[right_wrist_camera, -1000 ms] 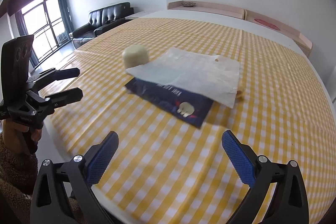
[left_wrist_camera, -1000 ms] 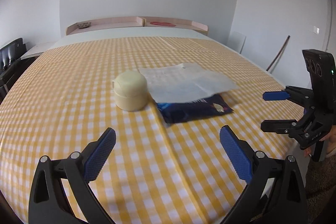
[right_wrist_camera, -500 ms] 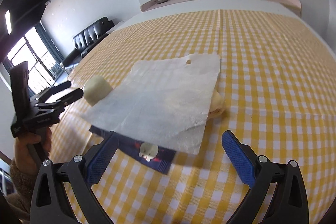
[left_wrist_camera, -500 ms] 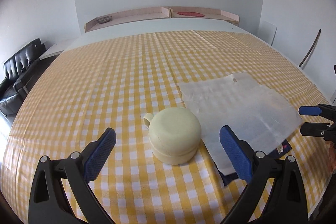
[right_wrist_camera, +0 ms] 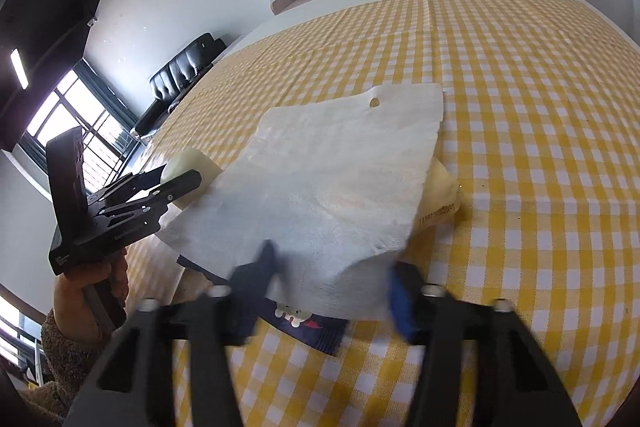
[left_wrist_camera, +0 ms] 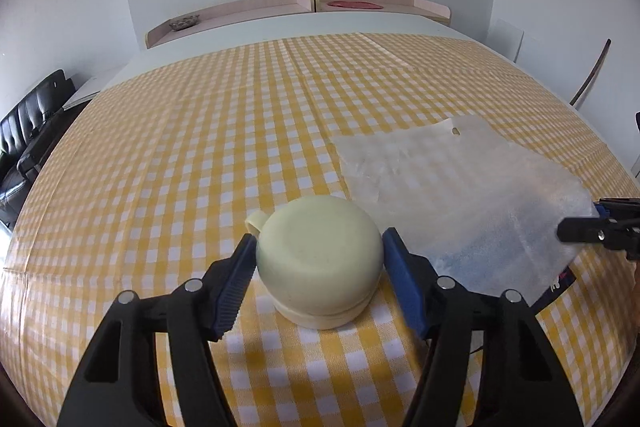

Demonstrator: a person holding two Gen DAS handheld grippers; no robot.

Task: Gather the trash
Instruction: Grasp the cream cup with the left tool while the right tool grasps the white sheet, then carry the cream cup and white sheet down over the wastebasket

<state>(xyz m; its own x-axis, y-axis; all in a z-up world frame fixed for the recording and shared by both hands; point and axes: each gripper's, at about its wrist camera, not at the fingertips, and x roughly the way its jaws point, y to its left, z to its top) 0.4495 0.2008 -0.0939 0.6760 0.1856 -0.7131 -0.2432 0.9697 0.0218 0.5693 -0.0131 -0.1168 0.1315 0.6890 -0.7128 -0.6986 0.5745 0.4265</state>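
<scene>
No text can be read clearly: the small print on the left tongs' (right_wrist_camera: 176, 187) black body is too blurred.

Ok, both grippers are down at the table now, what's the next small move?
Probably lift the left gripper a little. Its pads sit against both sides of the upturned cream cup, which stands on the checked tablecloth beside the white paper sheet. The right gripper is blurred at the sheet's near edge, so let that grip settle first.
</scene>
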